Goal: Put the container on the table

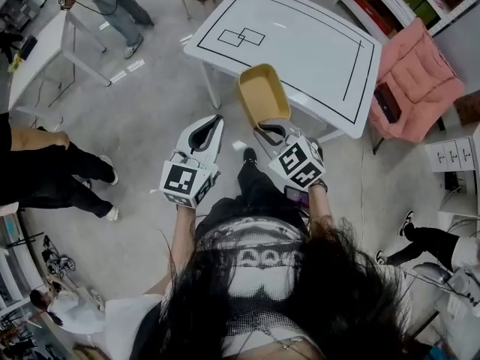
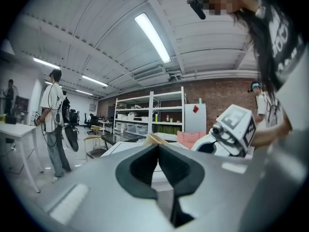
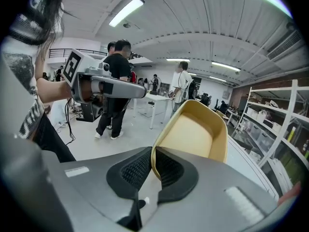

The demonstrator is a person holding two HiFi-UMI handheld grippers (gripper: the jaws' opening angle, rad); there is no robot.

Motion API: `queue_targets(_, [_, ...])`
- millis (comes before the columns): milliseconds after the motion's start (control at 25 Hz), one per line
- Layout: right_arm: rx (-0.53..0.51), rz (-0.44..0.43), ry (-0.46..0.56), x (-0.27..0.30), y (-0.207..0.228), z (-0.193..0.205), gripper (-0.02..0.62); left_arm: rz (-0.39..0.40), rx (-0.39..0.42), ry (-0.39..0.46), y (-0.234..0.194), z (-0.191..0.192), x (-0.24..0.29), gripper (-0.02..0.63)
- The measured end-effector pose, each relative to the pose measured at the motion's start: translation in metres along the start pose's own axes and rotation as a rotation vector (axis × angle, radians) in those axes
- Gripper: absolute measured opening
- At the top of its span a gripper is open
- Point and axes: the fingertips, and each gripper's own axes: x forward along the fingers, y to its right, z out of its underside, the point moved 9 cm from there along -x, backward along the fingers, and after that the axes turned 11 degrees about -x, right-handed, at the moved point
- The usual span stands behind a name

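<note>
A shallow tan container (image 1: 263, 94) is held in the air by its near rim, just short of the white table (image 1: 300, 32). My right gripper (image 1: 268, 132) is shut on that rim. In the right gripper view the container (image 3: 195, 133) tilts up and away, and the jaws of my right gripper (image 3: 152, 167) pinch its edge. My left gripper (image 1: 211, 126) hovers to the left over the floor, jaws together with nothing between them. In the left gripper view my left gripper (image 2: 157, 154) points toward the table, and the container's edge (image 2: 156, 139) peeks just above the jaws.
The white table has black lines taped on its top. A pink cushioned chair (image 1: 414, 79) stands to its right, and a smaller white table (image 1: 41, 47) at the left. People stand around (image 1: 120, 6), (image 1: 52, 163). Shelves (image 2: 149, 114) line the far wall.
</note>
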Motion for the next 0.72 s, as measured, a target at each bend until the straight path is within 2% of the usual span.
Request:
queue_targets(360, [-0.049,-0.045,0.028,0.067,0.111,-0.002,0.028,-0.071,-0.001,0.015,-0.071,-0.031,0.091,0.0])
queue_targets(720, [-0.058,-0.086,0.051,0.114,0.205,0.007,0.028,-0.104,0.005,0.005,-0.115,-0.058,0.178,0.0])
